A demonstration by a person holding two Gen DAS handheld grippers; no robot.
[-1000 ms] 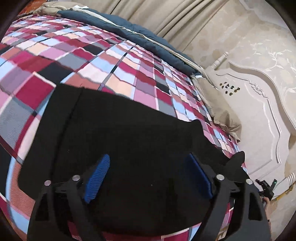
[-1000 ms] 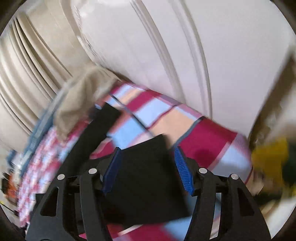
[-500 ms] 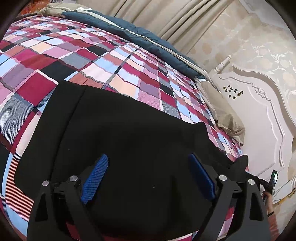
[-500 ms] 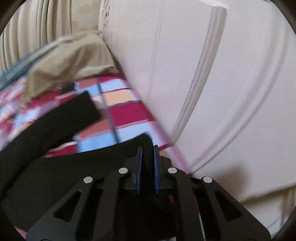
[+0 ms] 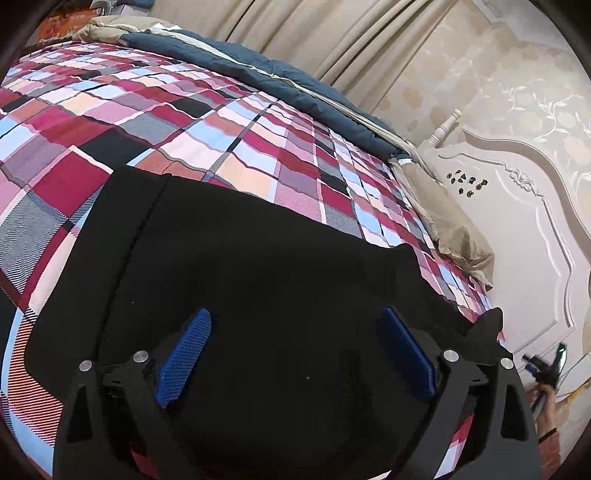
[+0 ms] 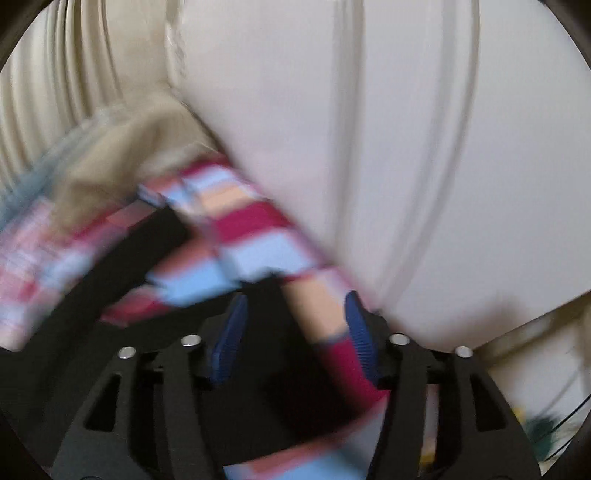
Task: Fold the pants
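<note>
Black pants (image 5: 258,277) lie spread flat on a plaid bedspread (image 5: 184,110). My left gripper (image 5: 295,325) is open with blue pads, hovering over the waist part of the pants and holding nothing. In the blurred right wrist view, my right gripper (image 6: 295,314) is open above a leg end of the pants (image 6: 258,369) near the bed's edge. A second black leg (image 6: 122,258) stretches off to the left. The right gripper also shows in the left wrist view (image 5: 543,369), at the far right.
A white carved headboard (image 5: 517,221) stands at the right and fills the right wrist view (image 6: 406,147). A tan pillow (image 5: 443,229) and a dark blue quilt (image 5: 258,74) lie along the bed's far side. Beige curtains (image 5: 314,29) hang behind.
My right gripper shut on the pants' leg end half a second ago and has now opened, letting it go. My left gripper stayed open and drew back slightly.
</note>
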